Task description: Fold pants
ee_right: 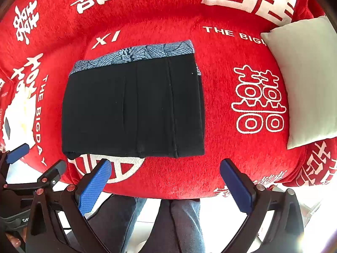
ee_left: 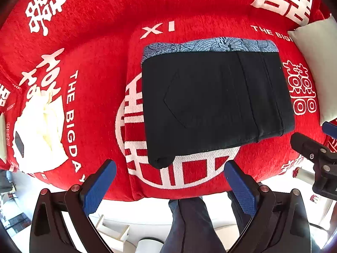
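Black pants (ee_left: 214, 103) (ee_right: 132, 109) lie folded into a flat rectangle on the red sofa seat (ee_left: 94, 109) (ee_right: 221, 126). A blue patterned cloth (ee_left: 210, 44) (ee_right: 137, 52) shows along their far edge, underneath. My left gripper (ee_left: 170, 185) hangs open just short of the pants' near edge, holding nothing. Open as well, my right gripper (ee_right: 165, 183) hovers over the seat's front edge, near the pants' right corner, with nothing between its blue pads (ee_right: 92, 187). Each gripper appears at the edge of the other's view.
A pale cushion (ee_right: 307, 80) (ee_left: 316, 67) leans at the right end of the sofa. A white crumpled item with a dark patch (ee_left: 40, 130) (ee_right: 16, 122) lies at the left. A person's legs in blue trousers (ee_left: 189, 225) (ee_right: 181, 225) stand below the seat edge.
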Available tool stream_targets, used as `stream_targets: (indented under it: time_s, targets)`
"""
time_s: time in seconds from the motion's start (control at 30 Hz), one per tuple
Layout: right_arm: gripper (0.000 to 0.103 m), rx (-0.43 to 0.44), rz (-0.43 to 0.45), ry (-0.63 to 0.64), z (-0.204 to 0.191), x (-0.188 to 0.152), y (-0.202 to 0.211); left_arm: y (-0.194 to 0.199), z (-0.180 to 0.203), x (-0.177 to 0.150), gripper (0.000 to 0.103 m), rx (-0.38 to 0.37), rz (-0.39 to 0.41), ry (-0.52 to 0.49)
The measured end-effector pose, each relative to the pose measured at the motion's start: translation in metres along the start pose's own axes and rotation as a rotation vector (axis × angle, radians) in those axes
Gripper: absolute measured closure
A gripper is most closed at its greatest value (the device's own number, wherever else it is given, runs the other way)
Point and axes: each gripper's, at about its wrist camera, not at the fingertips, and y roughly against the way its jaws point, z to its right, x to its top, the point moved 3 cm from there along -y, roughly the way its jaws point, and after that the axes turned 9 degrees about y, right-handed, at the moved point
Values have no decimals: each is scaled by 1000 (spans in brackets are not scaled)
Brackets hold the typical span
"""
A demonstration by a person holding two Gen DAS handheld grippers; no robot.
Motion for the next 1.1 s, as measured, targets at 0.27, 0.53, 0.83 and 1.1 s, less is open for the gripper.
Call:
stream_targets:
  time_s: [0.27,0.53,0.83,1.1]
  targets:
    - [0,-6,5,11,-1,3,3,4,3,2,0,2,9,-24]
    - [0,-6,-6,2,-1,2,3,3,0,2,0,4,-3,-16]
    - [0,-14,-10,9,-2,3,1,2,0,1,0,-2,-7,-13]
    - [0,-17,-3,13,-2,2,3,3,-1,0,0,8,1,-2]
